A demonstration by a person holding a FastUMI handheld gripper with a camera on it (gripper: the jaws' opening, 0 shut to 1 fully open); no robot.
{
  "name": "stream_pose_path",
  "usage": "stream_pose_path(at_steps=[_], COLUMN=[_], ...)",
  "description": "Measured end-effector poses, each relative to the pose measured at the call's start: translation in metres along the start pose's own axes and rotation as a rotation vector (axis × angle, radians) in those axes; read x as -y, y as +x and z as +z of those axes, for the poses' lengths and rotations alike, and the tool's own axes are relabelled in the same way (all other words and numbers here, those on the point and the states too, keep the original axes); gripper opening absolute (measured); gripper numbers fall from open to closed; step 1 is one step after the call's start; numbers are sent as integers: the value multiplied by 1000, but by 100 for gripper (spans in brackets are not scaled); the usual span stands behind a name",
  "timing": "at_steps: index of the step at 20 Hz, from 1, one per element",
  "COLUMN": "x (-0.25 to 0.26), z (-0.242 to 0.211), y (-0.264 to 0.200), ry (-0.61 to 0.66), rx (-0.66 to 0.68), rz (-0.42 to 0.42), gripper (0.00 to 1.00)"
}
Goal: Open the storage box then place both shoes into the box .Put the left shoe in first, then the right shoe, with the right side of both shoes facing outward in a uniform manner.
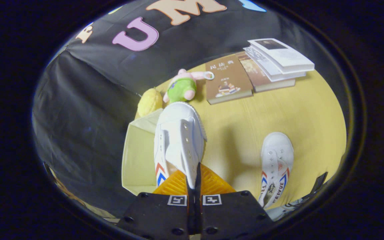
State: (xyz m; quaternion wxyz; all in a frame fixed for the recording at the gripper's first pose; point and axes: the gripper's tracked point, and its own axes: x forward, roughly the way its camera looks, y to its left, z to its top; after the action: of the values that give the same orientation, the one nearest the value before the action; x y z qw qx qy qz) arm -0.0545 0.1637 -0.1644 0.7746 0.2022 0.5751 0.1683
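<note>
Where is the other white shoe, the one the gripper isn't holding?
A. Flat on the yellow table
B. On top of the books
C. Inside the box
A: while the gripper pinches one shoe, the other shoe lies on the bare table.

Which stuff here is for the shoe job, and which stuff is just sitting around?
For the job:
- the claw, pinched shut on the held shoe
- the storage box, open beside that shoe
- the other shoe on the table

Just lying about:
- the plush toy
- the yellow ball
- the books
</note>
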Motion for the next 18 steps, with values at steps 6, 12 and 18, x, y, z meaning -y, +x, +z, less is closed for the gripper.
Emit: stream_pose_path(at_steps=[6, 12, 18], x=[-65, -119, -142], z=[9, -12, -41], y=[13, 52, 103], ry=[-12, -52, -126], rx=[7, -48, -105], rz=[74, 99, 33], gripper=[3, 3, 4])
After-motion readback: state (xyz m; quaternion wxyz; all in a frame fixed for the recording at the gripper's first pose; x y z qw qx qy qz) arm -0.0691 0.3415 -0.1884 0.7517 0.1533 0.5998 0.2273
